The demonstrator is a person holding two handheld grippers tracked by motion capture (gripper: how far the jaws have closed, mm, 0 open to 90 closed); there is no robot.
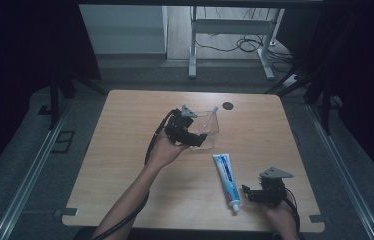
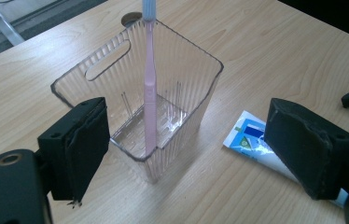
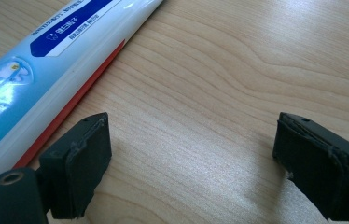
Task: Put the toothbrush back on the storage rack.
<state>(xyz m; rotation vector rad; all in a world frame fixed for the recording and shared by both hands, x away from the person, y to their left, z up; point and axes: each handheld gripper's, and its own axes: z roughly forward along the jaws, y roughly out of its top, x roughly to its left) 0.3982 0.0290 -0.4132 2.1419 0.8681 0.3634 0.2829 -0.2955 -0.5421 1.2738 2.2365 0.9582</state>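
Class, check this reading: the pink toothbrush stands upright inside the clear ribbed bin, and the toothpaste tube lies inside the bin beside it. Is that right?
Not quite. The toothpaste tube lies flat on the table, outside the clear ribbed bin, as the high view shows. The pink toothbrush does stand upright inside the bin.

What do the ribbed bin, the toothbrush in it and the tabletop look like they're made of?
Ribbed bin: clear glossy plastic, since the table shows through its walls. Toothbrush: smooth pink plastic handle, probably. Tabletop: pale wood grain with a matte sheen, possibly laminate rather than solid wood.
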